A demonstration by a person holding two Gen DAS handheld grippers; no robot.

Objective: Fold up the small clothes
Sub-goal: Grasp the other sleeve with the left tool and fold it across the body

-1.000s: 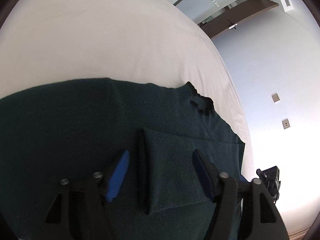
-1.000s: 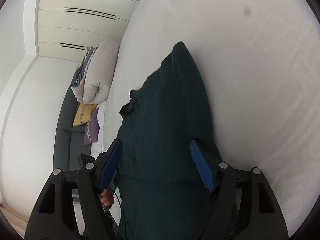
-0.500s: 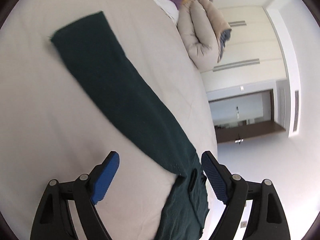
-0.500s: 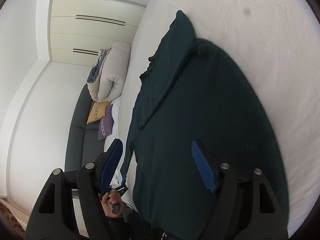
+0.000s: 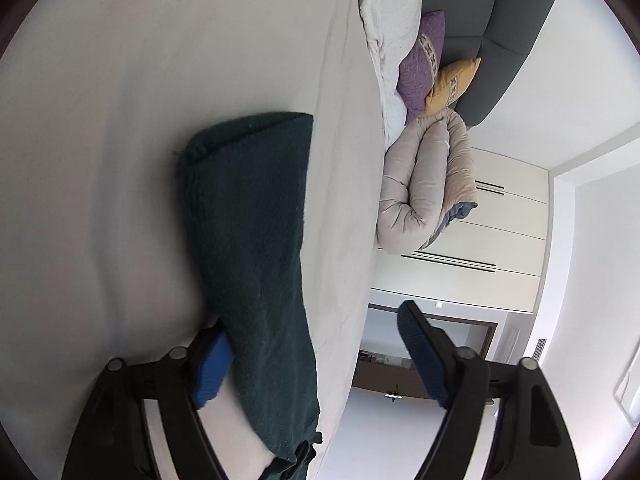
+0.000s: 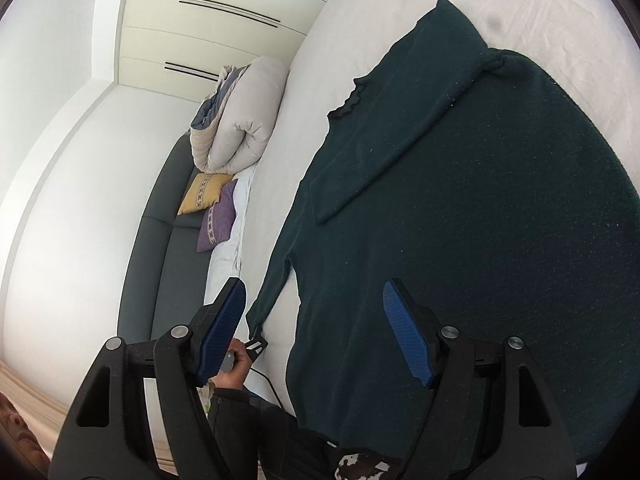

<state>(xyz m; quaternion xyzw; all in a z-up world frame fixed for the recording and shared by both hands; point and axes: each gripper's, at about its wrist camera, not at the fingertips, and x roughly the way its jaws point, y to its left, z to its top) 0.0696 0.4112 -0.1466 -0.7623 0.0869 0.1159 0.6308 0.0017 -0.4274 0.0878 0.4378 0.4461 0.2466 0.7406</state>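
A dark green sweater (image 6: pixel 480 208) lies flat on the white bed (image 6: pixel 540 4), one sleeve folded across its chest. Its other sleeve (image 5: pixel 252 248) stretches out over the sheet in the left wrist view. My left gripper (image 5: pixel 316 360) is open with its jaws either side of that sleeve, the left pad (image 5: pixel 210 368) beside the cloth's edge. My right gripper (image 6: pixel 316 332) is open and empty, held above the sweater's lower body. The left hand (image 6: pixel 234 368) shows below it at the sleeve's cuff.
A rolled beige duvet (image 5: pixel 428 184) lies at the bed's head, also in the right wrist view (image 6: pixel 240 120). Purple (image 5: pixel 420 64) and yellow (image 5: pixel 452 80) cushions sit on a grey sofa (image 6: pixel 160 232). White wardrobes (image 5: pixel 480 248) stand behind.
My left gripper swung away from the folded sleeve on the sweater's chest to the outstretched sleeve and closed in on it. My right gripper drew back, showing more of the sweater.
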